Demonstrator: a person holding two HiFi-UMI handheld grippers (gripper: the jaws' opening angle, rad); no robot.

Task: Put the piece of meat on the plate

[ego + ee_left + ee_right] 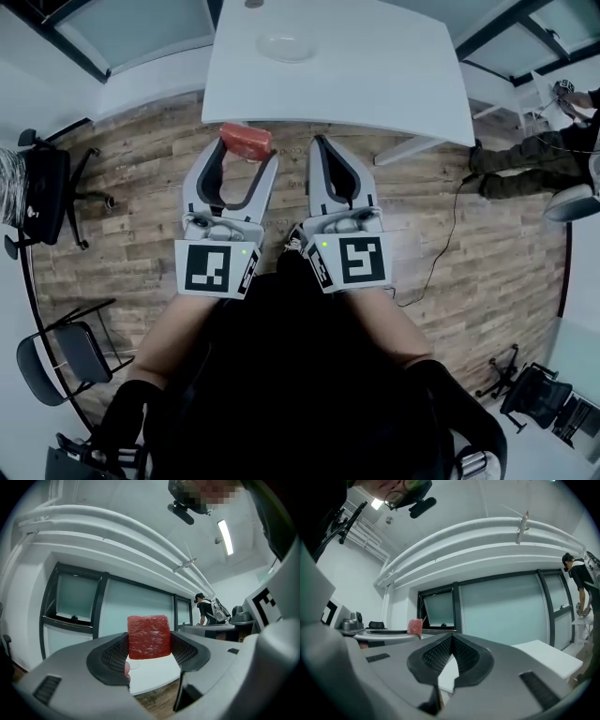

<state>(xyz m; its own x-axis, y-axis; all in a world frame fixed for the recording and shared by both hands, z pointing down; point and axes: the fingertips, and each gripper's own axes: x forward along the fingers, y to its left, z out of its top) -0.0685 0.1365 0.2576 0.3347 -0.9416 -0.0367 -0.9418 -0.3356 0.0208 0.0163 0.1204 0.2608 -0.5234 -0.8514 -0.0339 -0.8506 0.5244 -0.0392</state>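
Observation:
A red square piece of meat [246, 141] is pinched between the tips of my left gripper [246, 148], held in the air just short of the white table's near edge. In the left gripper view the piece of meat [149, 637] fills the gap between the dark pads, jaws shut on it. A white plate [286, 46] lies near the far side of the white table [375, 75]. My right gripper [320, 143] hangs beside the left one, jaws shut with nothing between them; its own view shows the pads [461, 656] meeting. The meat [415, 626] appears there at left.
Wooden floor lies under both grippers. Black office chairs [42, 187] stand at left, another chair [56, 361] at lower left. A person [534, 159] crouches at right by a cable on the floor. Glass partitions stand beyond the table.

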